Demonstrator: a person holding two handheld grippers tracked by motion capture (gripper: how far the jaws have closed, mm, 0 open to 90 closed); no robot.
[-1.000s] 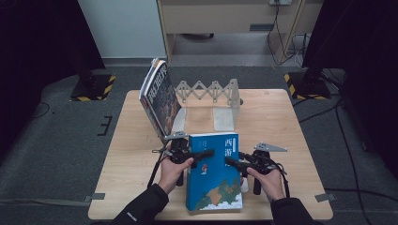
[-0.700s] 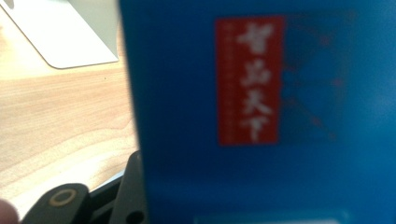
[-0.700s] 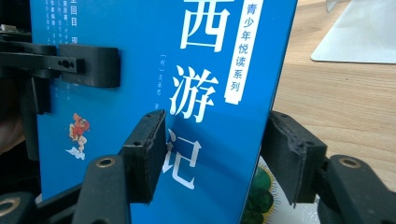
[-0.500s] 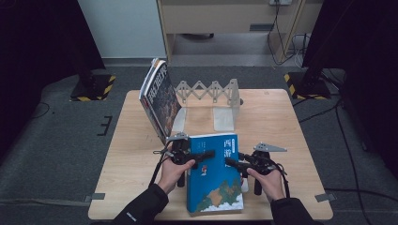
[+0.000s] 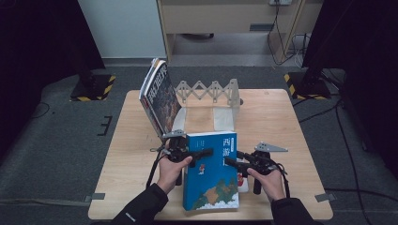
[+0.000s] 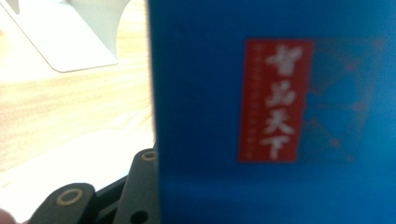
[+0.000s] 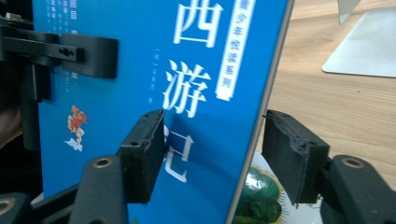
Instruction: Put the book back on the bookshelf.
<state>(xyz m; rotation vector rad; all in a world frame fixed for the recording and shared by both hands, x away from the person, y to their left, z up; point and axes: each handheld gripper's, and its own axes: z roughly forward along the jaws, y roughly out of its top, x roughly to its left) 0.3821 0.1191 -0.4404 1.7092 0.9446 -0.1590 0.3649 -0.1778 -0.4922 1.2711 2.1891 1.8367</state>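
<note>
The wooden table (image 5: 141,187) is carrying an extendable book rack (image 5: 209,91) with one leaning book (image 5: 157,96) waiting inside. Near the front edge, the blue book (image 5: 211,173) is being raised. The left gripper (image 5: 199,153) is clamping its edge for lifting, while the right gripper (image 7: 212,154) is straddling the other edge, jaws released and not pressing.

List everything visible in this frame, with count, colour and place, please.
blue book: 1, blue cover with white characters, near middle of table, between both grippers
dark book: 1, dark cover, leaning upright at the rack's left end
bookend rack: 1, white-grey, far middle of table
table: 1, light wood
left gripper: 1, black, on the blue book's left edge
right gripper: 1, black, jaws open astride the book's right edge
</note>
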